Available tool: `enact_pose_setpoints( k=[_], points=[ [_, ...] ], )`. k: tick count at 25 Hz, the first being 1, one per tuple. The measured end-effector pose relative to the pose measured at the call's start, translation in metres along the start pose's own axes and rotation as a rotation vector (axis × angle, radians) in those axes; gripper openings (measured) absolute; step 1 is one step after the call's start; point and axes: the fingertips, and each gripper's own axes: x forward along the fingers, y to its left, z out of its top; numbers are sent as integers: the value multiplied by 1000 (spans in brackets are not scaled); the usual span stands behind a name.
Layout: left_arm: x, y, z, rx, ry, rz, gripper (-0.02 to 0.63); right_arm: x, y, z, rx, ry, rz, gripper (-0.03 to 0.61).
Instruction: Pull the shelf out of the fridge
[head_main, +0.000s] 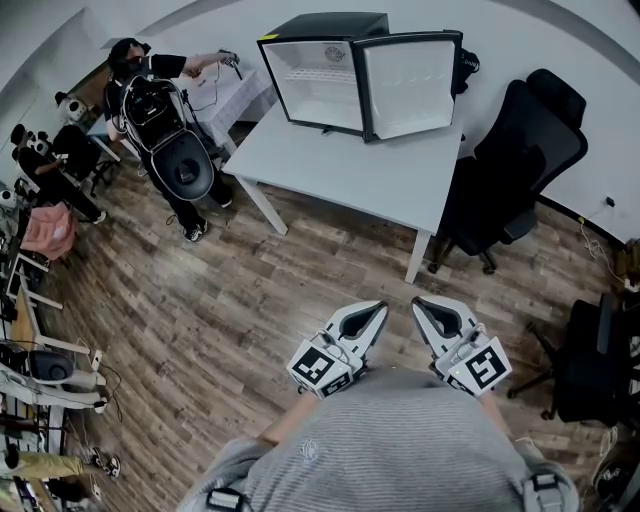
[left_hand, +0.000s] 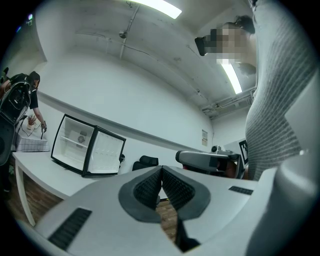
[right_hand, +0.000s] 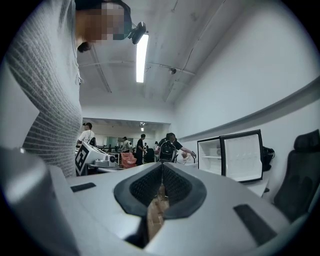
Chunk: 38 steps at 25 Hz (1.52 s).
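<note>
White shelf (head_main: 318, 76) sits inside the open fridge (head_main: 330, 25) at the table's (head_main: 370, 178) far edge, not yet pulled, while your left gripper (head_main: 376, 310) and right gripper (head_main: 421, 304), jaws pressed together on nothing, hang well short of it.

White table (head_main: 385, 185), black office chair (head_main: 515, 165) beside it, wooden floor (head_main: 250, 300).

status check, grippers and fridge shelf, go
Left gripper shut, empty; right gripper shut, empty. Fridge on table, door open, shelf inside. Nothing blocking it.
</note>
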Motion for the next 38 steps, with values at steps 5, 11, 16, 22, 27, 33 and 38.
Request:
enact_pose_setpoints(
  k=[5,11,16,22,27,33,38],
  points=[
    [1,0,-1,1,5,1,11,0,-2,0,2,-1,-2,14],
    [5,1,0,-1,11,5,11,0,-8,-1,14,5,-7,14],
    [11,1,-3,7,7,-3,11,-1,-13,-3,15,3,-7,14],
    [14,-2,-5,9,11,-3,11,-4,-16,-3,16,-3,-6,14],
    [18,-1,-1,7,8,-4,11,-4,-18,1,15,-16,-8,14],
    [24,-4,-6,12,13,-19,11,-9,-24,-3,22,-12,-19,14],
    [25,4,-1,11,13,0,11,-5,-26,-2,25,-11,-10,14]
  ],
)
